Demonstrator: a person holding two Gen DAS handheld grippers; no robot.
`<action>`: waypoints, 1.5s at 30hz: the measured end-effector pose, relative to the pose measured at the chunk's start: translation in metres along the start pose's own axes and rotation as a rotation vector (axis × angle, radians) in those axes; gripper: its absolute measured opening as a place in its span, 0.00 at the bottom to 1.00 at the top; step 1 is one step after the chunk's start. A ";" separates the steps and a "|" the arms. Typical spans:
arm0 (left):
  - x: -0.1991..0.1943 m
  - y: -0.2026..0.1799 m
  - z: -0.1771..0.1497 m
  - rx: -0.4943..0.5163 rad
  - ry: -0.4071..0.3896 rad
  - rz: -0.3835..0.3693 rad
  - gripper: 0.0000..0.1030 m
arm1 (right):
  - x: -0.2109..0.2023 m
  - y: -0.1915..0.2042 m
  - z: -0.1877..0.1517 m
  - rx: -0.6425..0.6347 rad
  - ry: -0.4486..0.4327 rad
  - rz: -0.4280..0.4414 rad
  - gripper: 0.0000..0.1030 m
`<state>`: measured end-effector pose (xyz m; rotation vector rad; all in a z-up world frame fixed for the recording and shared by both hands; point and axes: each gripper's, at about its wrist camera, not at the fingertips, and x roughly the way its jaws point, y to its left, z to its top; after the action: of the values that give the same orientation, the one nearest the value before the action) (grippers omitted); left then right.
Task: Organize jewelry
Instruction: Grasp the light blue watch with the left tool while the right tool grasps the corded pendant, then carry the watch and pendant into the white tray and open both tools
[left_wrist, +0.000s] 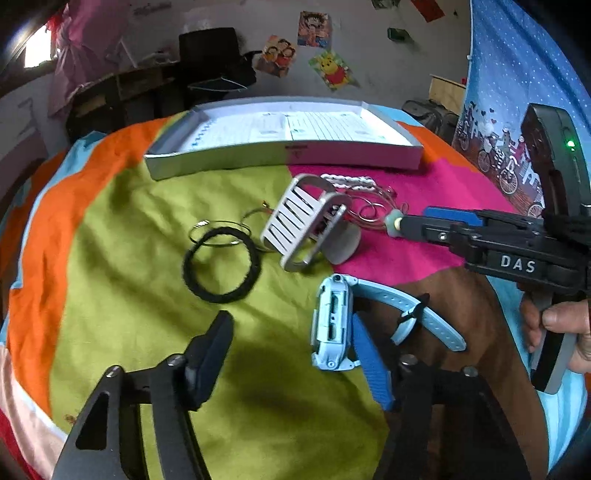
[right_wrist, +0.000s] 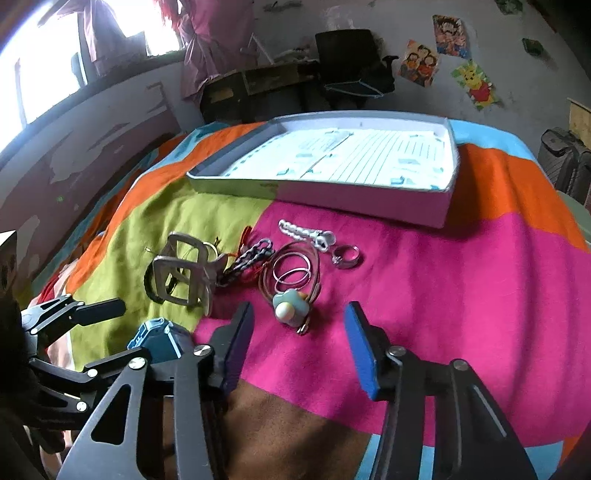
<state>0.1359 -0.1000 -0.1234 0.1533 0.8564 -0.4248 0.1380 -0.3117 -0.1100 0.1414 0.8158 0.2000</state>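
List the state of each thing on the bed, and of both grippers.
Box lid: open side up, no jewelry inside.
Blue watch: lying on its side, strap curled.
Silver clip: lying tilted on the cloth.
Black band: flat, a closed loop.
Flower charm: on the cloth, ungripped.
Ring: on the cloth.
Left gripper: open, empty.
Right gripper: open, empty.
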 end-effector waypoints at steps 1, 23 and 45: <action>0.002 -0.001 0.000 0.001 0.007 -0.005 0.56 | 0.002 0.000 0.000 -0.001 0.006 0.003 0.44; -0.008 -0.008 0.017 0.009 0.028 -0.144 0.16 | -0.004 0.012 0.007 -0.031 0.015 0.011 0.22; -0.010 0.040 0.143 -0.106 -0.270 0.014 0.16 | -0.006 -0.023 0.092 0.069 -0.209 0.000 0.22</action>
<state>0.2473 -0.1038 -0.0244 0.0027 0.6097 -0.3764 0.2049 -0.3397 -0.0479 0.2237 0.6147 0.1537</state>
